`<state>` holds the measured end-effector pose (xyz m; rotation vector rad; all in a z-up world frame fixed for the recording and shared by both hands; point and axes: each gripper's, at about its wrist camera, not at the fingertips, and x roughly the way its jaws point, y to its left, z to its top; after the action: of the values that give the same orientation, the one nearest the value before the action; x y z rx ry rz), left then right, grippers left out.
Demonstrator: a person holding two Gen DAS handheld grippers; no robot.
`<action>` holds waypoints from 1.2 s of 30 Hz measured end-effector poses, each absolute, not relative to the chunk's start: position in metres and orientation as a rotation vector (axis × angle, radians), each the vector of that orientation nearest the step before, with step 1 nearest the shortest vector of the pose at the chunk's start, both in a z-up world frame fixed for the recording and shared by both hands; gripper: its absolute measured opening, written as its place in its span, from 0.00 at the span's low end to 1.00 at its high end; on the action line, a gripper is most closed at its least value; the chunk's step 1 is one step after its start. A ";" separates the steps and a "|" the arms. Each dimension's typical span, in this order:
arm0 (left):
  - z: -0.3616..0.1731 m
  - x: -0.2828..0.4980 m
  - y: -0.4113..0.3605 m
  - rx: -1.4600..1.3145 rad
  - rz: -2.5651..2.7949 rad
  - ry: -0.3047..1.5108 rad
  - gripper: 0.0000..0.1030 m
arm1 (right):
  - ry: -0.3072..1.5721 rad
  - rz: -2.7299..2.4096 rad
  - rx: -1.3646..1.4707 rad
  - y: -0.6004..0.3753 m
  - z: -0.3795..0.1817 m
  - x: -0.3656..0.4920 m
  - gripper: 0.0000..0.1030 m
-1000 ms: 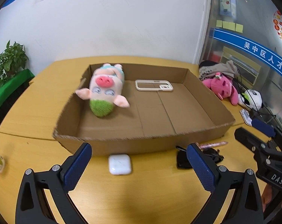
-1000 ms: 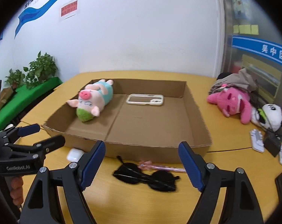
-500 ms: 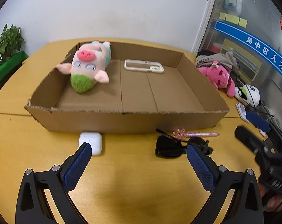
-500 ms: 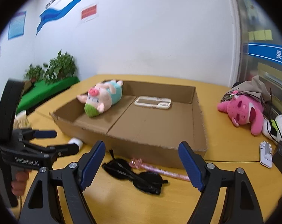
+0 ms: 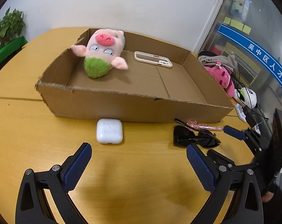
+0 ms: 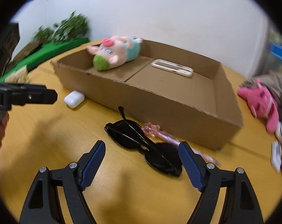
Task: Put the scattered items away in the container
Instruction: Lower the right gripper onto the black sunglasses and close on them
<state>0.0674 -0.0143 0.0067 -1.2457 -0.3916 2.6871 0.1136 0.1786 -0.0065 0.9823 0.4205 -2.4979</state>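
Cardboard box (image 5: 133,108): shallow and open-topped, on the yellow table (image 5: 141,177); a plush pig (image 5: 101,56) and a phone case (image 5: 153,59) already lie inside.
Earbud case (image 5: 109,133): white, on the table just in front of the box's near wall, ahead of the left gripper (image 5: 139,165).
Sunglasses (image 6: 146,145): black, folded with one arm sticking up, on the table near the box; one lens lies between the right gripper's fingers.
Pink pen (image 6: 165,135): lies behind the sunglasses, close along the box wall.
Left gripper: jaws wide apart, nothing between them.
Right gripper (image 6: 141,165): jaws wide apart, pads not pressing on anything.
Handling, earbud case: probably light, hard and smooth, so likely slippery; best pinched across its flat sides, low and centred.
Handling, sunglasses: light, thin and easily scratched or bent; the bridge or the frame edge looks safer than the lenses or the raised arm.
Handling, pen: slim and apt to roll; grip mid-length.
Left to tidy: earbud case, sunglasses, pen.
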 end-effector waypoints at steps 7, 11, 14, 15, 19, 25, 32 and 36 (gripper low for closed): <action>-0.012 0.081 -0.014 -1.279 2.666 -0.458 1.00 | 0.525 -2.315 1.063 0.161 -0.024 0.094 0.71; -0.020 0.084 -0.012 -1.303 2.636 -0.472 1.00 | 0.417 -2.241 1.164 0.170 -0.033 0.082 0.22; -0.021 0.078 -0.011 -1.311 2.602 -0.501 1.00 | 0.339 -2.231 1.196 0.174 -0.033 0.085 0.20; -0.022 0.075 -0.010 -1.311 2.576 -0.523 1.00 | 0.316 -2.236 1.203 0.175 -0.033 0.088 0.18; -0.037 0.059 -0.001 -1.356 2.408 -0.635 1.00 | 0.200 -2.236 1.230 0.179 -0.034 0.099 0.12; -0.037 0.038 0.031 -1.347 2.220 -0.689 0.99 | 0.133 -2.242 1.244 0.180 -0.028 0.116 0.13; -0.043 0.033 0.055 -1.394 2.132 -0.700 0.48 | 0.040 -2.214 1.215 0.187 -0.030 0.133 0.09; -0.046 0.033 0.051 -1.409 2.121 -0.739 0.43 | 0.030 -2.218 1.198 0.188 -0.030 0.136 0.10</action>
<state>0.0333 0.0505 -0.0464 -1.4094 -0.7393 2.1214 0.1356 0.1879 -0.0301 1.1977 0.0297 -2.2177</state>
